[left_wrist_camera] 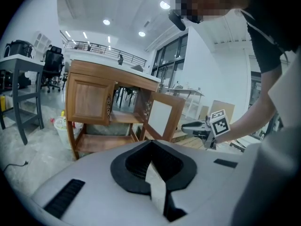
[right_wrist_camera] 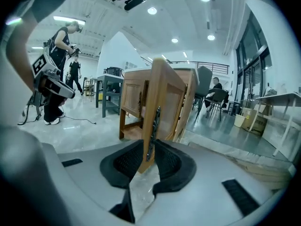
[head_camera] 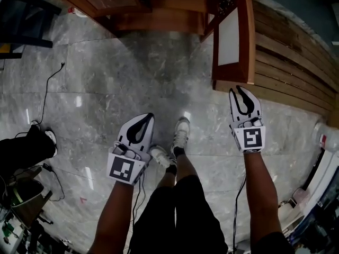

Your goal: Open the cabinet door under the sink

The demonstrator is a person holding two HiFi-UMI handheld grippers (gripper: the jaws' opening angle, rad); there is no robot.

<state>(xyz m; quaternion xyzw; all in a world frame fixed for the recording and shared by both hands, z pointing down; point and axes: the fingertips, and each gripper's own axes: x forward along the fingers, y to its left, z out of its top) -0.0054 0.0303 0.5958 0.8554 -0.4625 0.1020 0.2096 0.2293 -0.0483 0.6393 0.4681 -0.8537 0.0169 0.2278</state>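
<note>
The wooden sink cabinet [head_camera: 159,15] stands at the top of the head view. Its right door [head_camera: 248,36] is swung out towards me, white inner panel showing; the left door [left_wrist_camera: 91,100] is closed. My right gripper [head_camera: 242,90] hangs just off the open door's free edge. In the right gripper view the door's metal handle [right_wrist_camera: 153,124] stands in the gap between the jaws, and the pads look apart from it. My left gripper [head_camera: 146,116] is held over the bare floor, shut and empty, its tips meeting [left_wrist_camera: 151,142].
Wooden planks [head_camera: 291,67] lie on the floor right of the door. A cable [head_camera: 50,83] and a black bag [head_camera: 24,147] sit at the left. My shoes [head_camera: 180,134] are between the grippers. A white basket [left_wrist_camera: 61,126] and a desk [left_wrist_camera: 19,79] stand left of the cabinet.
</note>
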